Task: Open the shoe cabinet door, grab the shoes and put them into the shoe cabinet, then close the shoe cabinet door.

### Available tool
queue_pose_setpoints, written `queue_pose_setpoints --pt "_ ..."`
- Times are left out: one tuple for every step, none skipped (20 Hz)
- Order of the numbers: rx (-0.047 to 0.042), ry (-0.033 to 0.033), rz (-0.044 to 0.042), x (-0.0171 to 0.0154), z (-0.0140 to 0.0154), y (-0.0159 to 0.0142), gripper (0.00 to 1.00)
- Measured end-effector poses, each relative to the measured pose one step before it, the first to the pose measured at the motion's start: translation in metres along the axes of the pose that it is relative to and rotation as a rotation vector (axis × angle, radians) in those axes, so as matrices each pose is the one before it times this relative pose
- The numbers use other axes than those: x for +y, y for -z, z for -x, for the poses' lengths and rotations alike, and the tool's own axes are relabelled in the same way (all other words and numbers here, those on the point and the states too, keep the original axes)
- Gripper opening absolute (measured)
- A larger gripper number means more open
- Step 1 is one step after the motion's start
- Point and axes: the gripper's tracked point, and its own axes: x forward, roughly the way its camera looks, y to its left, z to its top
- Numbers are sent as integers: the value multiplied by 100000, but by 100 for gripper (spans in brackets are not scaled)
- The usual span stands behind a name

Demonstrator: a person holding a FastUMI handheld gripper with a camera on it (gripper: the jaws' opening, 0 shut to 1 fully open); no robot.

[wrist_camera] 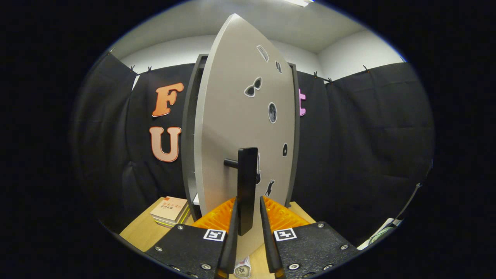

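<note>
On the wooden table (pixel 143 232) to the left lies a stack of books (pixel 170 211) beside the dark cabinet frame (pixel 188 147), and the grey door (pixel 236 128), dotted with stickers, stands partly swung out from that frame toward the camera. At its lower middle the black bar handle (pixel 247 190) sits between the fingers of the gripper (pixel 248 217), which seem closed on it from both sides, though actual contact is hard to confirm. I judge this to be the door-opening step; the next move calls for holding that grip while swinging the door in an arc about its hinge until the opening is wide enough for shoes.
</note>
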Motion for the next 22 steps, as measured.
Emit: queue_pose_setpoints --pt "248 1236 -76 -873 427 51 31" --pt "-59 1677 579 -1103 322 91 31" --pt "-128 2261 917 -1122 233 47 31" --pt "-57 2556 711 -1221 76 25 31" --pt "-90 2269 11 -1509 28 52 31" --pt "-117 1531 -396 -1696 217 127 31" --pt "-49 1756 -1435 -1513 88 83 31" --pt "-327 479 -1521 -963 -184 -19 32" --pt "-290 -886 -1171 -444 -239 87 34" --pt "158 79 -956 -687 -41 75 34" --pt "-409 60 234 -810 -177 13 38" --pt "503 429 651 -820 -221 190 38" --pt "15 -933 -331 -255 -72 5 38" --pt "159 -556 -621 -464 -110 14 37" --pt "-21 -651 -769 -406 -21 0 38" --pt "94 -363 -667 -430 128 25 39" --pt "-91 -286 -227 -365 -133 10 42" --pt "182 -770 82 -262 43 -48 44" --pt "-17 -485 985 -239 -33 144 46" --pt "101 -369 1870 -223 106 141 47" --pt "123 223 2312 -261 219 65 47" --pt "-65 16 1825 -143 161 28 48"
